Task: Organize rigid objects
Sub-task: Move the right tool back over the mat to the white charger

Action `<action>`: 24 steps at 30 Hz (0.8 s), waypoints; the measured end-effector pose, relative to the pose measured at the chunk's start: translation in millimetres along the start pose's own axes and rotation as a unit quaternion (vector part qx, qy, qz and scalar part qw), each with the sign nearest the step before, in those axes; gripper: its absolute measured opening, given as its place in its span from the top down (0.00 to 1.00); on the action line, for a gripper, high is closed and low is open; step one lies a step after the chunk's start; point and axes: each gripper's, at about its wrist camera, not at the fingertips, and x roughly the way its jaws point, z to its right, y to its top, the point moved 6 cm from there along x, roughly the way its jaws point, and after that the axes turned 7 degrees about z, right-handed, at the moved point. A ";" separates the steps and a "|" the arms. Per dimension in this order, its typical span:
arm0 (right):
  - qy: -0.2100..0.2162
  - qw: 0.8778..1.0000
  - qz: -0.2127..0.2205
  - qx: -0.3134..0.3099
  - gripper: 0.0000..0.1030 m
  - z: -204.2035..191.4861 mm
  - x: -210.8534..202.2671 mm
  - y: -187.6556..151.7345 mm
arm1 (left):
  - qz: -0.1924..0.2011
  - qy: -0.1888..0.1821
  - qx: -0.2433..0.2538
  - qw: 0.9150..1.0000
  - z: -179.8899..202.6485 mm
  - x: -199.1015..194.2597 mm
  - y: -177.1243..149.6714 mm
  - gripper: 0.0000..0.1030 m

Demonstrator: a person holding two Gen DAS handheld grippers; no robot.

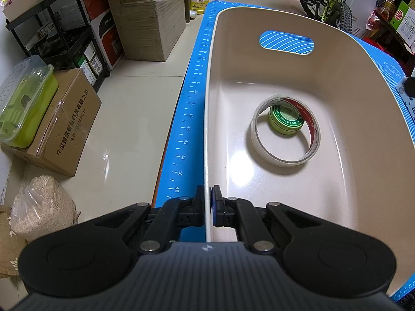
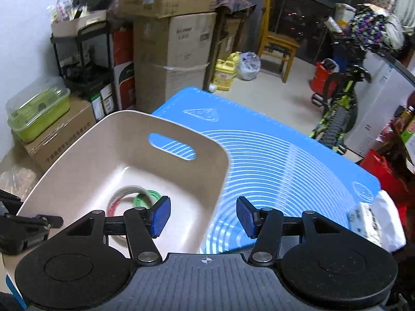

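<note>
A beige plastic bin (image 1: 337, 59) (image 2: 103, 140) with a handle slot stands on a blue mat (image 1: 186, 119) (image 2: 285, 155). Inside it a roll of clear tape (image 1: 262, 147) (image 2: 124, 194) leans over a round green tin (image 1: 285, 123) (image 2: 146, 197). My left gripper (image 1: 208, 194) is shut on the bin's near left rim, one pad outside and one inside the wall. Above the bin's right wall hangs my right gripper (image 2: 202, 216), open, with nothing between its blue pads (image 2: 160, 215).
Cardboard boxes (image 1: 145, 18) (image 2: 171, 59), a black rack (image 1: 57, 31) and a green lidded container (image 1: 26, 106) crowd the floor on the left. A bicycle (image 2: 339, 108) and a wooden chair (image 2: 277, 41) stand beyond the mat. A white packet (image 2: 373, 220) lies at the mat's right edge.
</note>
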 end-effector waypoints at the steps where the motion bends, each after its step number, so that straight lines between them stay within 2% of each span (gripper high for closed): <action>1: -0.004 1.000 0.001 0.003 0.36 5.8 -4.6 -2.8 | 0.000 0.000 0.000 1.000 -0.1 0.0 0.0 0.91; 7: -0.035 0.999 -0.014 0.018 0.33 39.3 -21.2 -33.4 | 0.000 0.000 0.000 1.000 0.0 0.0 0.0 0.91; 13: -0.066 0.995 -0.062 0.049 0.32 69.4 -19.4 -83.6 | 0.000 0.000 0.000 1.000 -0.1 0.0 0.0 0.91; 18: -0.083 0.988 -0.098 0.087 0.30 76.3 -10.9 -123.7 | 0.000 0.000 0.000 1.000 -1.5 -0.5 -0.7 0.91; 24: -0.083 0.976 -0.128 0.154 0.26 73.4 2.3 -158.3 | 0.000 -0.001 -0.001 1.000 -1.8 -0.5 -0.8 0.91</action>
